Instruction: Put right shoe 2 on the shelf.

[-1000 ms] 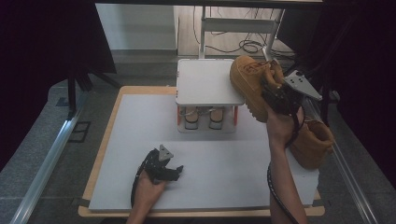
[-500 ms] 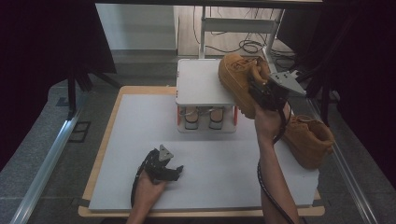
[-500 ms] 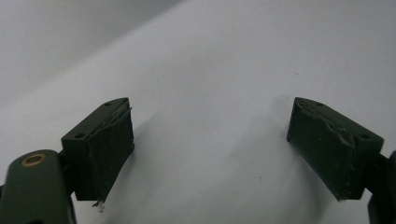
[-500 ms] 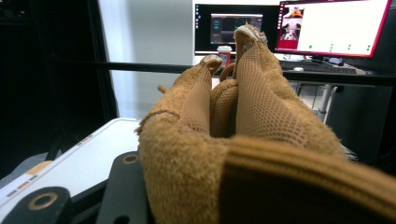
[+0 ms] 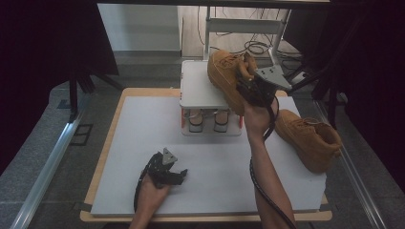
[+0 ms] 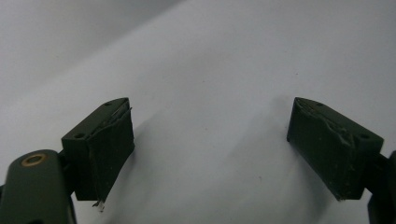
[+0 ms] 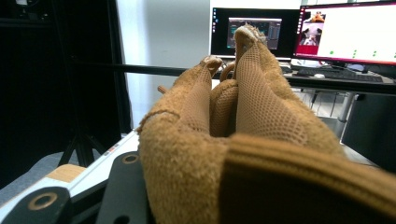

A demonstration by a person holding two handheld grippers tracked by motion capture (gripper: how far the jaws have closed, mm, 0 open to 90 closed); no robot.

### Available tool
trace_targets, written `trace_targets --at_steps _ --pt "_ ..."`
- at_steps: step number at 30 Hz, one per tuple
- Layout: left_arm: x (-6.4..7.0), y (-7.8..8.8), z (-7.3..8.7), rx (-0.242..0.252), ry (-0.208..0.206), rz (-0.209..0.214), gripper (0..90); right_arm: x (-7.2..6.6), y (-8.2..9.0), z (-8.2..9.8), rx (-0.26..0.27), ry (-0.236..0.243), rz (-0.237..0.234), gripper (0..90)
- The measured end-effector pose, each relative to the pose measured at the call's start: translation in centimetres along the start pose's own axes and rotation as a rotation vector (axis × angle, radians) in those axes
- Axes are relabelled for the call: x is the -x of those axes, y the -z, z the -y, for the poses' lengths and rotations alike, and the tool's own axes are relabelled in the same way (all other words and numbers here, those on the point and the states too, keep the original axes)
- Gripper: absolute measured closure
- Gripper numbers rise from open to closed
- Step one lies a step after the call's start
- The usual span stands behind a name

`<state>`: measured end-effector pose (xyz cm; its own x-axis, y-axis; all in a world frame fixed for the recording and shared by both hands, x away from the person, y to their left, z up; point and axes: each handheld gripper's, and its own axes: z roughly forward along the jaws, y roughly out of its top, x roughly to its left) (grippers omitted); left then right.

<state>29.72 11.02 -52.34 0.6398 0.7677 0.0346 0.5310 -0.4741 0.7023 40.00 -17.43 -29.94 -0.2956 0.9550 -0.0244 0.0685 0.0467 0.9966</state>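
Observation:
A tan suede boot (image 5: 225,75) hangs tilted in the air over the right part of a white raised platform (image 5: 198,90). My right gripper (image 5: 251,89) is shut on its collar. In the right gripper view the boot's mesh lining and collar (image 7: 224,140) sit close in front, between the black jaws. A second tan boot (image 5: 308,138) lies on its side at the right edge of the white board (image 5: 138,129). Near the front of the board my left gripper (image 5: 180,173) rests low. Its jaws stand wide apart with nothing between them (image 6: 210,121).
Under the platform are two small white feet and a red frame (image 5: 210,121). A metal stand and cables (image 5: 253,45) lie behind it. Dark curtains flank the table. Monitors (image 7: 345,30) stand on a desk beyond, in the right gripper view.
My right hand has carried the held boot leftward, from above the second boot to over the platform's right part. The left hand has stayed put.

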Motion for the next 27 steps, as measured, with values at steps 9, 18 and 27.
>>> trace_targets --at_steps 9,18,27 --pt "0.0 0.0 0.0 0.001 0.001 0.0 14.7 -1.8 -1.6 0.1 0.003 0.001 -0.018 52.9" --pt "0.0 0.0 0.0 0.0 -0.001 0.0 14.7 -3.3 -3.3 0.3 0.007 -0.003 -0.031 52.9" --pt "0.0 0.0 0.0 0.0 -0.003 0.001 14.8 -5.0 -5.2 0.5 0.001 -0.003 -0.047 52.8"
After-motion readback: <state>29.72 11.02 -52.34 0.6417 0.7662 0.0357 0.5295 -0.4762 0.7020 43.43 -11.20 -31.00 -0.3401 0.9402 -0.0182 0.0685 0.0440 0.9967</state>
